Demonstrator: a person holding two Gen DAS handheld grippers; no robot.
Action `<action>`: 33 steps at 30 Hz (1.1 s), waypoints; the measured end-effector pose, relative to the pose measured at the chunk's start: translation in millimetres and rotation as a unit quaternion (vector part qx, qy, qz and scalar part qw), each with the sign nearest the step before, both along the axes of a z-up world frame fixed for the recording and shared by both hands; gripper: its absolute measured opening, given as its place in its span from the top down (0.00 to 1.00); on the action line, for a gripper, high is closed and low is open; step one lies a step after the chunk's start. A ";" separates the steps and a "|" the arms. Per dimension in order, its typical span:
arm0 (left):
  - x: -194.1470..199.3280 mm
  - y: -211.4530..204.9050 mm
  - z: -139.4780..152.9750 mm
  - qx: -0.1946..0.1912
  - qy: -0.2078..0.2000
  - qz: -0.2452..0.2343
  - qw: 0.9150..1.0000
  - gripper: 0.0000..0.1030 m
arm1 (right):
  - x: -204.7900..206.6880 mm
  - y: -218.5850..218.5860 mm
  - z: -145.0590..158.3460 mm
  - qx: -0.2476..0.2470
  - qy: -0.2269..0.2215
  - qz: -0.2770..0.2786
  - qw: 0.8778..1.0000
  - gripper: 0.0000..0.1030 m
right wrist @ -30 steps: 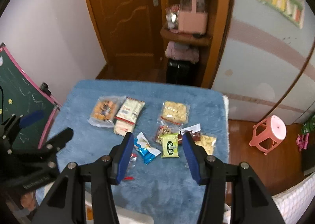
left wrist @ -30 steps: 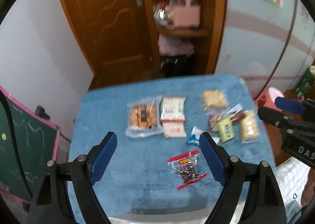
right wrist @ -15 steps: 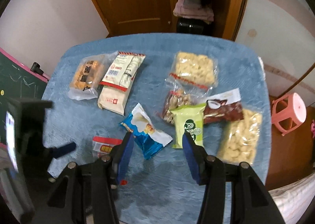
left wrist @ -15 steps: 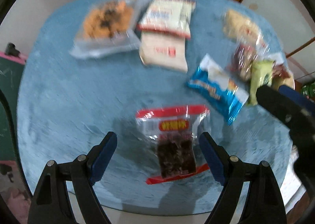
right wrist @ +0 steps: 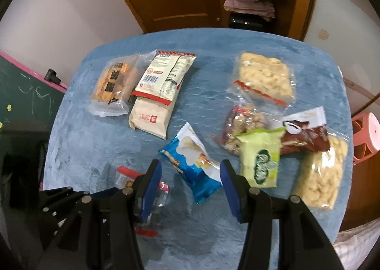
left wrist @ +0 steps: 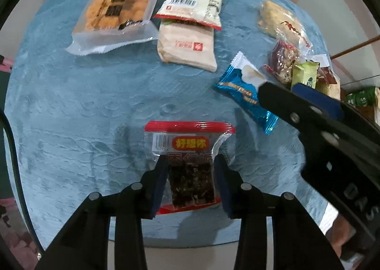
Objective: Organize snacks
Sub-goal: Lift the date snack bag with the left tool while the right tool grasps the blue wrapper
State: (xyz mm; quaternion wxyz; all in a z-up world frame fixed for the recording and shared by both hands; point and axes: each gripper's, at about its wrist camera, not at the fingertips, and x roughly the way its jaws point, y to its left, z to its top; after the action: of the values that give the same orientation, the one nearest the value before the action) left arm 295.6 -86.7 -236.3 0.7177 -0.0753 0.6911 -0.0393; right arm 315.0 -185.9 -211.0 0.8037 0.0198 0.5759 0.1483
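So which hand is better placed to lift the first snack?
Left. The left gripper is closing astride the clear red-edged packet of dark snack; the right gripper hangs open above the blue foil wrapper.

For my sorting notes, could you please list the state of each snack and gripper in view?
left gripper: jaws closing around the red-edged packet
red-edged packet: flat on cloth, sealed
right gripper: jaws apart, above the blue packet
blue packet: lying free, sealed
green packet: leaning on neighbouring packets

Matte black plastic left gripper (left wrist: pixel 191 183), blue rubber pads (left wrist: pixel 159 183) lining both fingers, round silver screws (left wrist: pixel 136 186) along the arms. Matching black right gripper (right wrist: pixel 191 190), white embossed lettering on its body.
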 end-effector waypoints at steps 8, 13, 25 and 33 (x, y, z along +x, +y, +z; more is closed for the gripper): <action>2.1 14.6 1.1 0.030 -0.016 -0.016 0.999 0.63 | 11.3 20.8 -29.9 -0.053 0.028 0.031 0.998 0.49; 10.3 31.1 -1.7 0.076 -0.016 -0.014 0.997 0.64 | 3.3 23.8 -34.4 -0.071 0.035 0.053 0.995 0.50; -2.3 50.1 21.0 0.005 -0.012 0.001 1.000 0.27 | -27.1 13.2 -32.5 -0.069 0.071 0.050 0.994 0.74; -8.2 22.3 -9.1 0.051 0.036 -0.020 0.998 0.27 | -40.0 -1.9 -30.6 -0.062 0.077 0.038 0.994 0.74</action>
State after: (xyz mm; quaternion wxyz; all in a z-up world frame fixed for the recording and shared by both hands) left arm 287.4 -64.5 -245.3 0.6942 -0.0258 0.7191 -0.0157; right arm 275.0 -187.7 -241.6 0.7503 -0.0410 0.6446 0.1410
